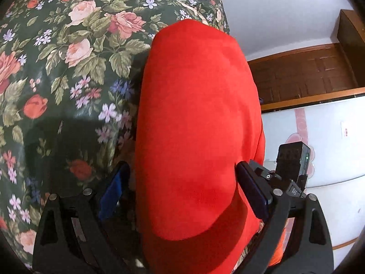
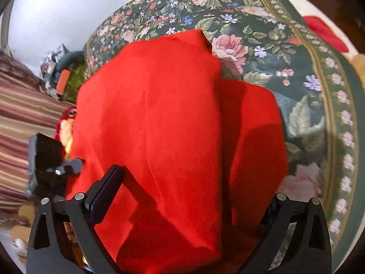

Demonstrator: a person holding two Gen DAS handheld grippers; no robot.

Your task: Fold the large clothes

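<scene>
Two grippers are straddling one red garment (image 1: pixel 194 125). The left gripper (image 1: pixel 182 182) is standing with its jaws spread wide, blue pads (image 1: pixel 114 187) flanking the cloth without pinching it; the right gripper (image 2: pixel 189 194) is likewise gaping, with its far finger hidden behind fabric. The garment is lying on the floral bedspread (image 1: pixel 68 68) as a compact, layered bundle, one panel overlapping another in the right view. Folding is looking well advanced; probably a final fold or smoothing is remaining.
</scene>
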